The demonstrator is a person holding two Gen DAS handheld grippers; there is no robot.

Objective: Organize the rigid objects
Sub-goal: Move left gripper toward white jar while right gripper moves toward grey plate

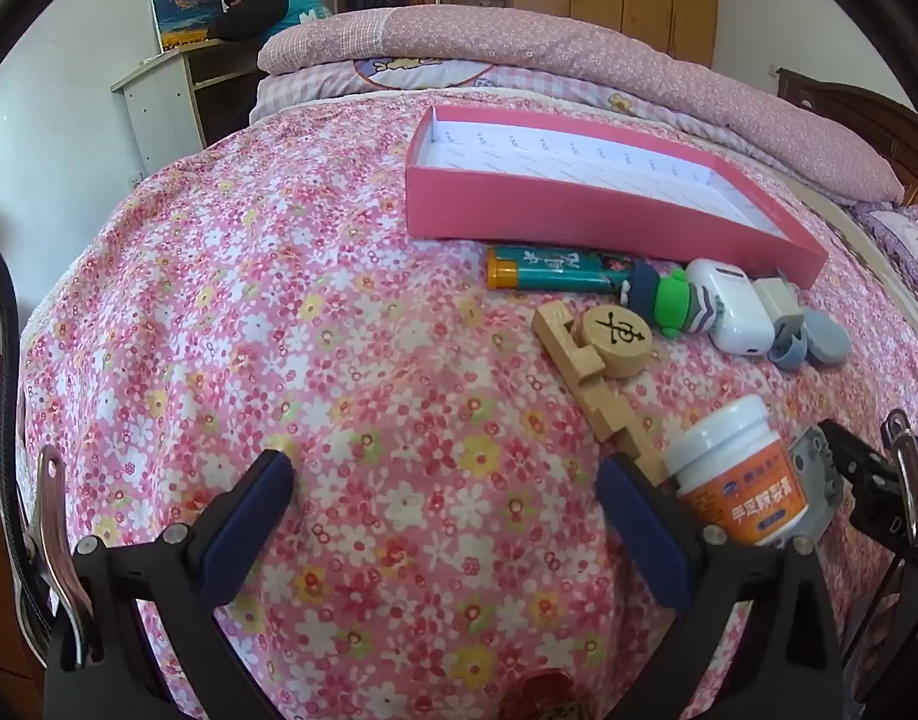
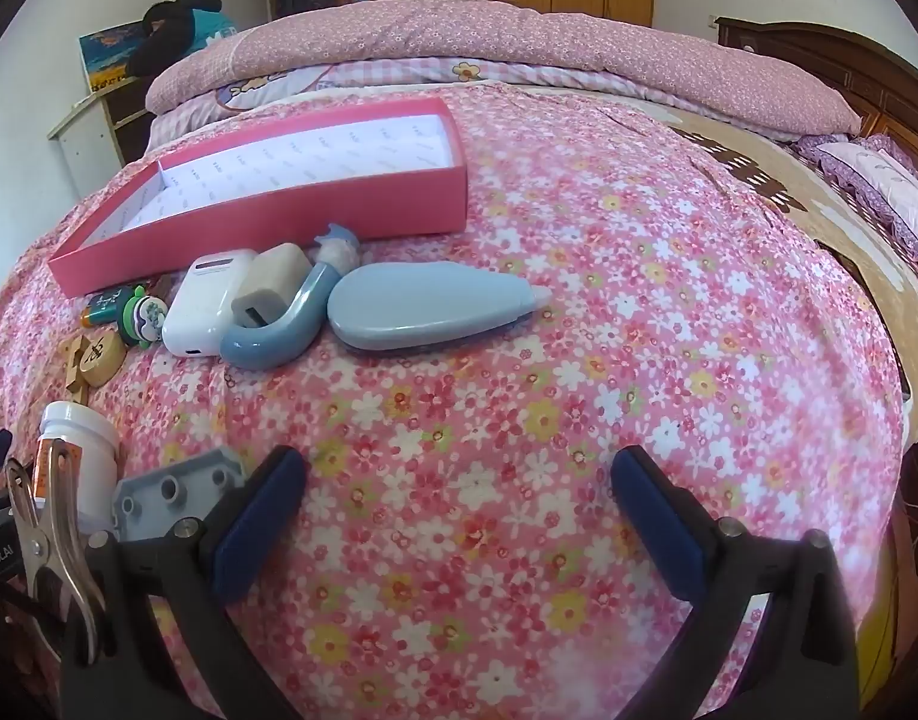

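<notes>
Lighter (image 1: 555,270) lengthwise along pink box (image 1: 579,210), orange end left (both grippers released, empty).

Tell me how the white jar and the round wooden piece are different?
The jar stands upright; the wooden piece leans on a wooden stick. The jar is white plastic with an orange label; the piece is plain tan wood with a dark carved character. The jar is tall with a lid; the piece is a flat disc. Both are round and lie on the flowery bedspread.

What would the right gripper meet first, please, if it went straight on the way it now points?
Probably nothing at first: the open right gripper faces bare floral bedspread. The blue teardrop-shaped case lies slightly left of that line, so it might be brushed; depth is unclear.
</notes>
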